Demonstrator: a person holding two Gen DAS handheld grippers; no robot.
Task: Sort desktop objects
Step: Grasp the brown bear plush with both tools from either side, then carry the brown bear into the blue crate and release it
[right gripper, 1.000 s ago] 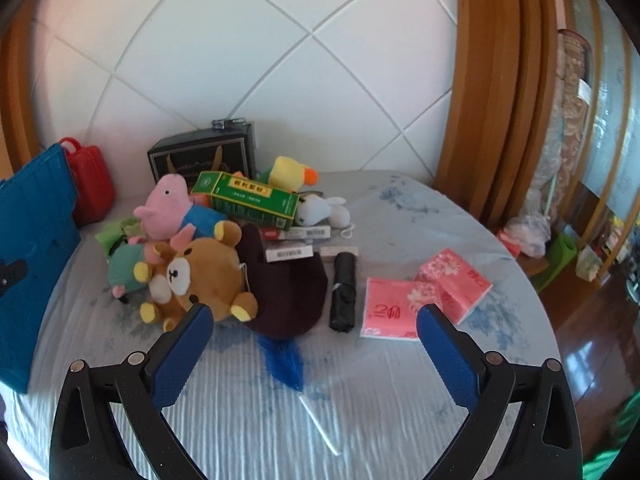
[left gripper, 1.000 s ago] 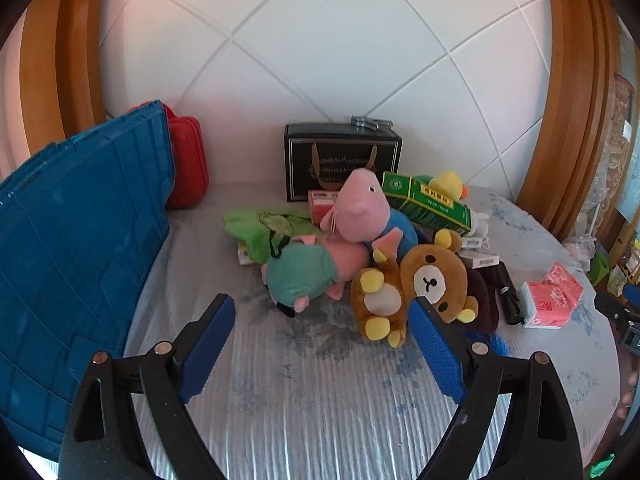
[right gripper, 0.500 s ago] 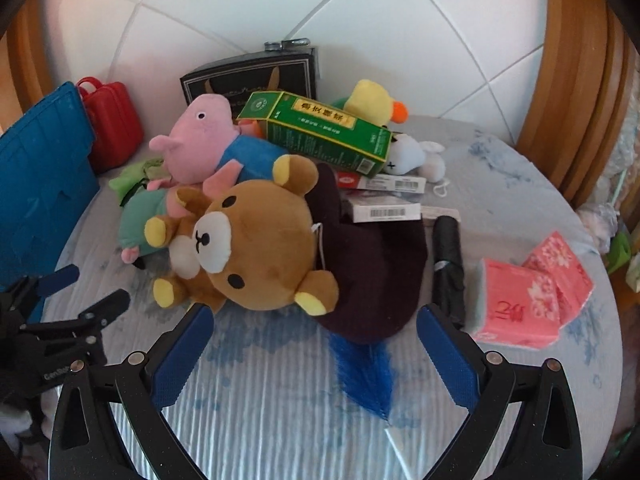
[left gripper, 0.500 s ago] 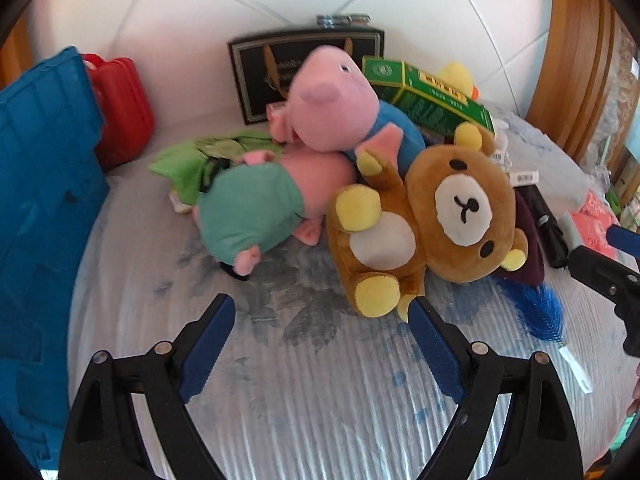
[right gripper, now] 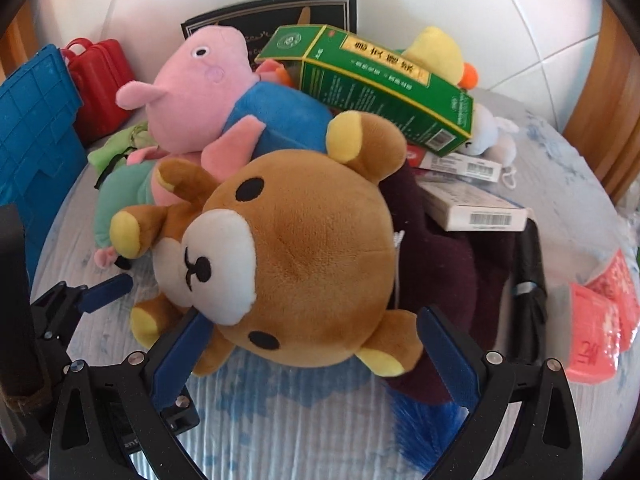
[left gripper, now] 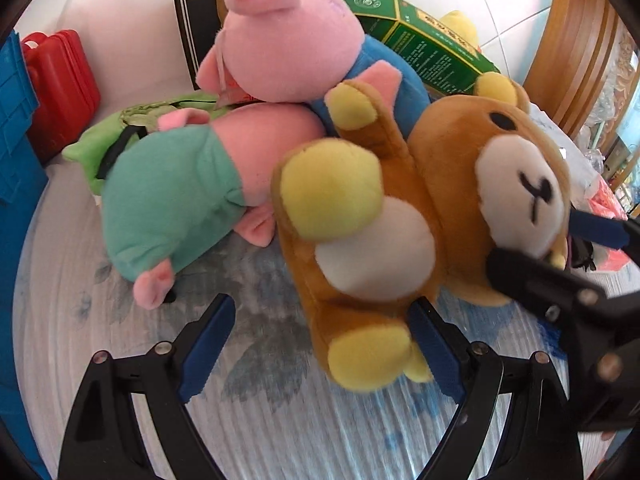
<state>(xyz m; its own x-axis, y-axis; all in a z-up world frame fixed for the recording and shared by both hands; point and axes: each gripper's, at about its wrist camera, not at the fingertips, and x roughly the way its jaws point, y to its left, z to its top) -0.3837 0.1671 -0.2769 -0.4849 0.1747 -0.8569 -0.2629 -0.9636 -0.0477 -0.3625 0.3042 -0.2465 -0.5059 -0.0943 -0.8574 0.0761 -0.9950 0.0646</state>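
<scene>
Brown bear plush (right gripper: 304,264) lies on the desk (right gripper: 280,420) against a pink pig plush (right gripper: 200,84). Right claw (right gripper: 312,360) is spread around its head; left claw (left gripper: 324,344) is spread too, its right finger beside the bear's foot.

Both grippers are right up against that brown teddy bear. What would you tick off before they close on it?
1. Right gripper open: ok.
2. Bear's head between its fingers: ok.
3. Left gripper open: ok.
4. Bear's foot centred in the left gripper: not ok, it sits by the right finger.
5. Bear free of the blue-shirted pig: cannot tell, they touch.
6. Green box steady on the pile: cannot tell.
</scene>
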